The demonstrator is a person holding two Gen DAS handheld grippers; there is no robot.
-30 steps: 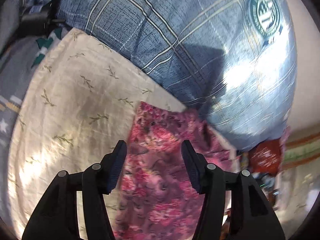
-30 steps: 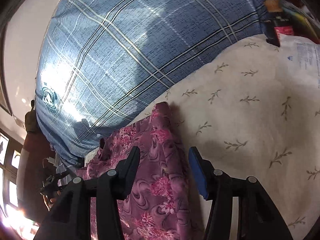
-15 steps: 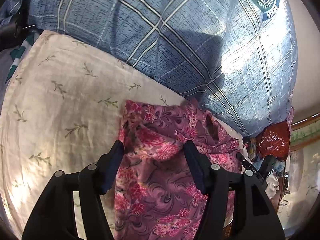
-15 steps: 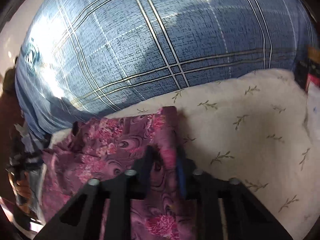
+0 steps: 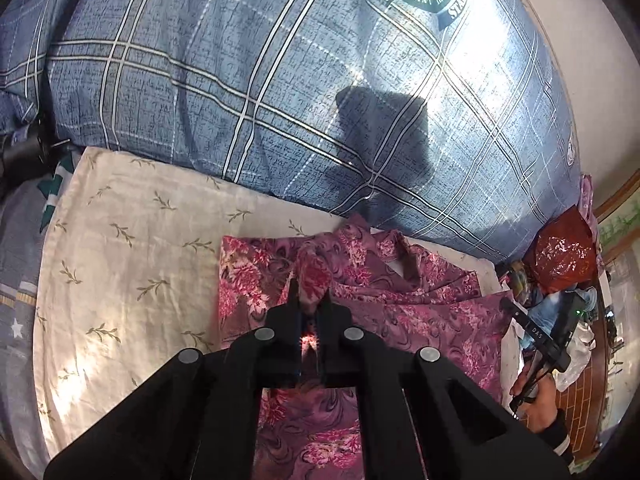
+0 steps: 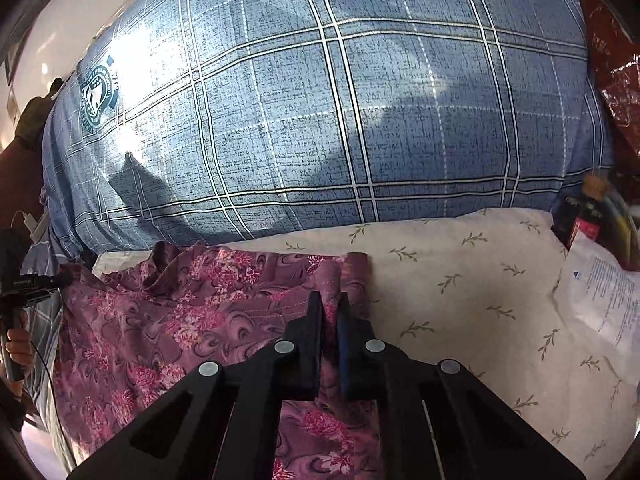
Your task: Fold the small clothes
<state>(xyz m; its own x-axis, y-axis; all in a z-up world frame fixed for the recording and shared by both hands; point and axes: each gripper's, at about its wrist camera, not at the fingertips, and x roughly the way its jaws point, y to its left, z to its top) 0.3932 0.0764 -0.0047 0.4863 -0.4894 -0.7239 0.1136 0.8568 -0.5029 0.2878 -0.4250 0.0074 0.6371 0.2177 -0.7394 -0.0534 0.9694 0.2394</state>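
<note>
A purple-pink floral garment (image 5: 404,296) lies rumpled on a cream leaf-print sheet (image 5: 132,264), against a big blue plaid pillow. My left gripper (image 5: 310,300) is shut on a pinched-up fold of the garment near its far left edge. In the right wrist view the same garment (image 6: 168,320) spreads to the left, and my right gripper (image 6: 330,308) is shut on a raised fold near its far right corner. The cloth under both grippers' bodies is hidden.
The blue plaid pillow (image 5: 320,92) (image 6: 340,120) fills the far side. A red plastic bag (image 5: 560,256) and a hand holding a black device (image 5: 540,340) are at the right. A white printed packet (image 6: 600,292) and a dark bottle (image 6: 576,216) lie right of the sheet.
Both grippers closed on the floral garment: the right one by half a second ago, the left one since then. Each now pinches up a fold near the garment's far edge.
</note>
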